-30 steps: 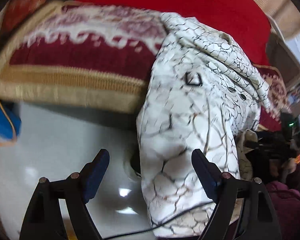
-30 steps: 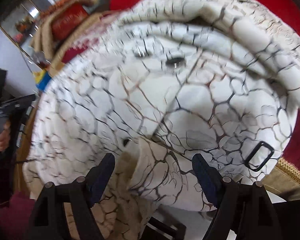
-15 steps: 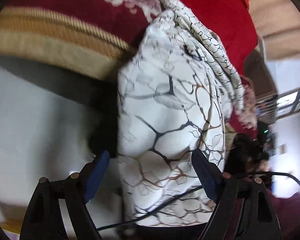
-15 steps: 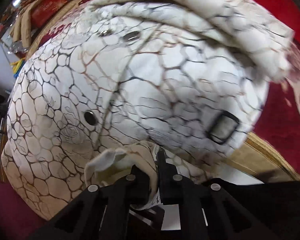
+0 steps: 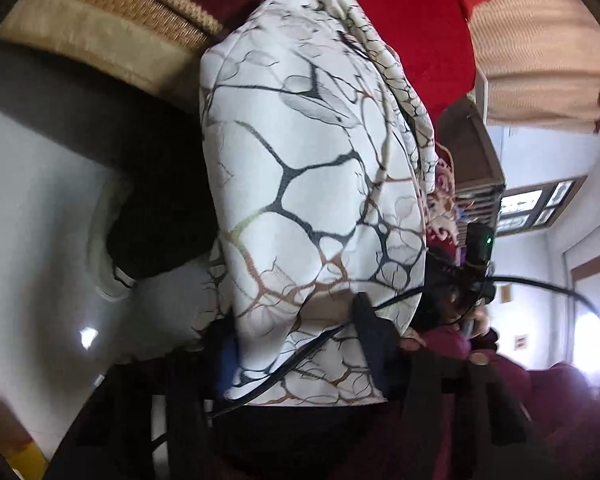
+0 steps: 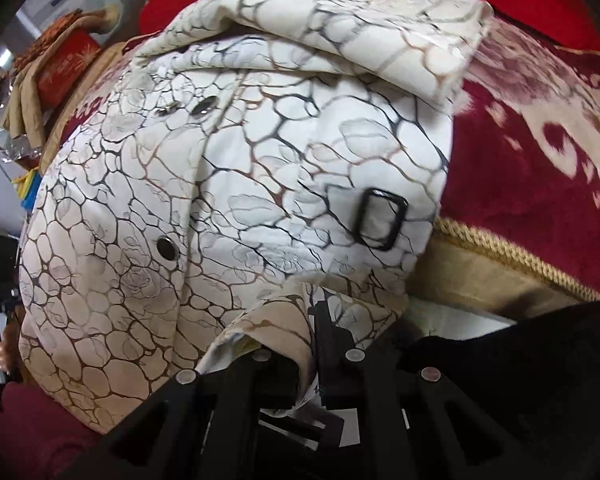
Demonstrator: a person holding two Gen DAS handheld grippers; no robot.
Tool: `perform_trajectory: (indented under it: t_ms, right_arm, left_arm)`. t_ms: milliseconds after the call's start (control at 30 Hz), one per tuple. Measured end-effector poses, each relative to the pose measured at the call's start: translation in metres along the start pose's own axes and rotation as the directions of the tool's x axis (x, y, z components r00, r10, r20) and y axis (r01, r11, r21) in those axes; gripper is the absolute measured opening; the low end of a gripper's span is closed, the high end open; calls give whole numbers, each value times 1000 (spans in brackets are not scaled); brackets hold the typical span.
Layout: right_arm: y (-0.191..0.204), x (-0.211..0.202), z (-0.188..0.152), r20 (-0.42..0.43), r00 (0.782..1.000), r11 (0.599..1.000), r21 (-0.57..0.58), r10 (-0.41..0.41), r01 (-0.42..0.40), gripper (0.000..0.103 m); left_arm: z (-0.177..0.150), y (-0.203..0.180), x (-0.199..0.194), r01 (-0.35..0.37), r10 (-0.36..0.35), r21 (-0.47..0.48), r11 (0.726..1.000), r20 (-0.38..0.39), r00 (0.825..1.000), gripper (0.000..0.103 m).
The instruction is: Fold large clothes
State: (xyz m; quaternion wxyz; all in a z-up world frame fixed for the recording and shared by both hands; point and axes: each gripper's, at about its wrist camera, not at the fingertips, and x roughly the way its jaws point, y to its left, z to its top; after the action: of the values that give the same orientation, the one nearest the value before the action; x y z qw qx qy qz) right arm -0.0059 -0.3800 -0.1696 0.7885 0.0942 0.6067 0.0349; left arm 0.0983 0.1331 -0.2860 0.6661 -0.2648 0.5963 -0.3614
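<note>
Closer now than a second ago: white crackle-print garment [image 5: 316,184] filling the left view, draped over a red bed's [image 6: 540,184] edge. Left tool [image 5: 296,344] just narrowed around its hanging hem (contact unclear). Right tool [image 6: 314,344] clamped tight on a bunched fold beside a black buckle [image 6: 382,218].

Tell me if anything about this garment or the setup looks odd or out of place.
A black cable runs slantwise across the jacket's lower edge, right where the left hand-held gripper is closing in; it could get pinched with the cloth. Nothing looks torn or spilled.
</note>
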Motion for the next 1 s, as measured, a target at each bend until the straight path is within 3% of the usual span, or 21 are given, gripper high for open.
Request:
perform_trajectory:
  t_ms: [67,200,367,433,500,533,567,633,700,800,833,867,900,933,967,1000]
  right_arm:
    - [-7,-1,-6,-1,1000,1000,20,20,-20,8]
    - [-12,-17,-21,41,997,996,44,70,-72,8]
    - [-14,-72,-18,173,982,996,26,77,-83,8]
    - [-6,-90,-9,225,971,997,16,76,-82,8]
    - [-3,-110,-6,284,956,997,8,76,-82,8]
    - [-3,-121,-5,307,949,997,4,76,-81,8]
    - [3,-127,0,304,950,997,-2,68,-71,8]
    - [9,-113,0,246,968,999,-8,44,-44,8]
    - [0,-102,-5,178,981,996,28,80,-86,9]
    - [-7,-75,-9,95,984,981,115,148,-159,9]
    - [-9,-69,-12,96,982,975,137,163,-175,15]
    - [-12,-61,-17,95,981,970,160,172,-185,22]
    - [-19,-53,-21,82,981,965,184,174,-186,50]
    - [-27,-44,-26,67,981,959,207,182,-192,93]
    - [-30,-28,-28,62,978,952,228,197,-206,102]
    - [-37,-19,-31,65,975,941,256,213,-222,103]
  left_arm:
    - [1,-1,-3,0,0,-9,1000,10,1000,31]
    - [2,-10,-21,19,-21,38,999,51,998,14]
    - [2,-35,-48,48,-65,140,989,117,991,9]
    - [3,-45,-55,53,-79,183,982,138,987,9]
    - [7,-40,-50,57,-77,166,985,115,990,10]
    - [9,-33,-44,55,-67,126,990,92,994,19]
    - [10,-28,-41,52,-60,102,993,74,995,36]
    - [12,-17,-30,45,-47,50,998,54,997,45]
    - [9,-16,-25,72,-74,38,997,46,996,45]
    - [4,-30,-30,57,-65,106,993,74,995,45]
    - [3,-37,-31,42,-54,132,990,88,995,39]
    - [3,-42,-33,27,-43,153,988,101,994,23]
    - [5,-45,-34,23,-41,163,986,108,993,16]
    - [6,-47,-35,23,-43,169,985,115,992,13]
    - [7,-48,-36,26,-46,174,984,116,992,13]
    - [8,-49,-35,14,-34,182,983,109,993,13]
